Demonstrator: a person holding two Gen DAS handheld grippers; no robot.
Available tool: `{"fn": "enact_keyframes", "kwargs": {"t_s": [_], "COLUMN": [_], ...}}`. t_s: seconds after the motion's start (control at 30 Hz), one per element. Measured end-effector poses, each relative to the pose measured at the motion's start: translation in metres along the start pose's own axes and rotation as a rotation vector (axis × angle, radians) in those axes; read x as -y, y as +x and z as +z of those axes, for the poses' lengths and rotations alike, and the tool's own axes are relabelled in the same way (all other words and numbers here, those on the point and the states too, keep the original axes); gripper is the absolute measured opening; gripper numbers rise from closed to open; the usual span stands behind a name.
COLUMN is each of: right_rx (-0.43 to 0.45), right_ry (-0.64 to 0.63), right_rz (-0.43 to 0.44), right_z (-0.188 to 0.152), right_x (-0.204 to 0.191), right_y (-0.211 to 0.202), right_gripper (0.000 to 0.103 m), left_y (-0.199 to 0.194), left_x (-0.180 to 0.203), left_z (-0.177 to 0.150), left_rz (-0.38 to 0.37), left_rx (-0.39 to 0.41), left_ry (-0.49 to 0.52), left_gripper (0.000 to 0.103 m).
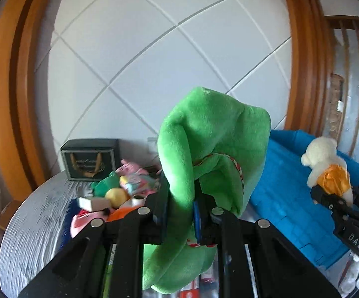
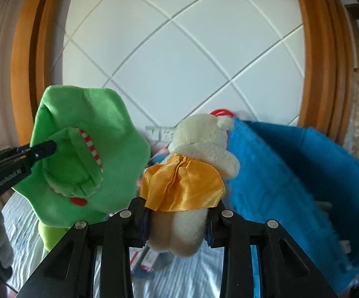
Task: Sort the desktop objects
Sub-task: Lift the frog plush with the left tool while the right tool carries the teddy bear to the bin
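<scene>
Between the black fingers of the left gripper [image 1: 180, 213], in the left wrist view, hangs a green plush toy [image 1: 209, 154], soft and fuzzy, folded over itself with a red-and-white striped seam along one flap; the jaws pinch a fold of it above the grey table [image 1: 35, 213]. Behind it on the left lies a heap of small toys [image 1: 119, 191] in pink, yellow and green, and further back a dark boxy case [image 1: 90, 159] with a gold emblem. To the right stands a blue bin [image 1: 286, 178] with a rough, blocky wall, and the right gripper [image 1: 333, 198] holds a cream plush bear [image 1: 323, 164] in front of it. In the right wrist view, the right gripper [image 2: 177, 221] clamps the bear [image 2: 199, 154] by its fleecy lower body; a shiny orange satin cape [image 2: 181, 186] drapes its back. The bin [image 2: 303, 173] rises just beside it on the right. The left gripper [image 2: 42, 150] grips the green toy [image 2: 85, 154] on the left.
</scene>
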State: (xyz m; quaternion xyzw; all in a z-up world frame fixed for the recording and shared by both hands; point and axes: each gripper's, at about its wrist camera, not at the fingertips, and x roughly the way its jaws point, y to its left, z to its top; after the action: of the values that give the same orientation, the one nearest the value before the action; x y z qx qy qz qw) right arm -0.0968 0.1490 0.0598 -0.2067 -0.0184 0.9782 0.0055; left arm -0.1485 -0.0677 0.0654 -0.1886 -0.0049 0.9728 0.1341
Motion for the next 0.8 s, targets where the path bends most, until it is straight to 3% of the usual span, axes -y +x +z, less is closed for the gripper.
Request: {"fn": "enact_keyframes", "kwargs": {"t_s": [0.2,0.43,0.63,0.8], "right_rx": [0.079,0.138,0.123,0.031], "right_ry": [0.028,-0.015,-0.03,0.022], "right_rz": [-0.04,-0.071,-0.12,-0.131], "right_z": [0.017,0.032,0.017,-0.013], "right_x": [0.052,0.17,0.281,0.359], "right_y": [-0.035,-0.061,-0.068,-0.062], "right_gripper": [0.032,0.032,0.032,0.032], "left_y": [-0.01,-0.016,-0.025,-0.019], "left_x": [0.066,0.189,0.3,0.381], "left_z": [0.015,0.033,0.049,0.051], "left_rz": [-0.005,-0.012,-0.041,-0.071], "left_rx": [0.051,0.134,0.183,0.136], "left_ry": [0.038,0.027,0.035,0.079], "left_gripper": [0.016,0.016,0.016,0.016]}}
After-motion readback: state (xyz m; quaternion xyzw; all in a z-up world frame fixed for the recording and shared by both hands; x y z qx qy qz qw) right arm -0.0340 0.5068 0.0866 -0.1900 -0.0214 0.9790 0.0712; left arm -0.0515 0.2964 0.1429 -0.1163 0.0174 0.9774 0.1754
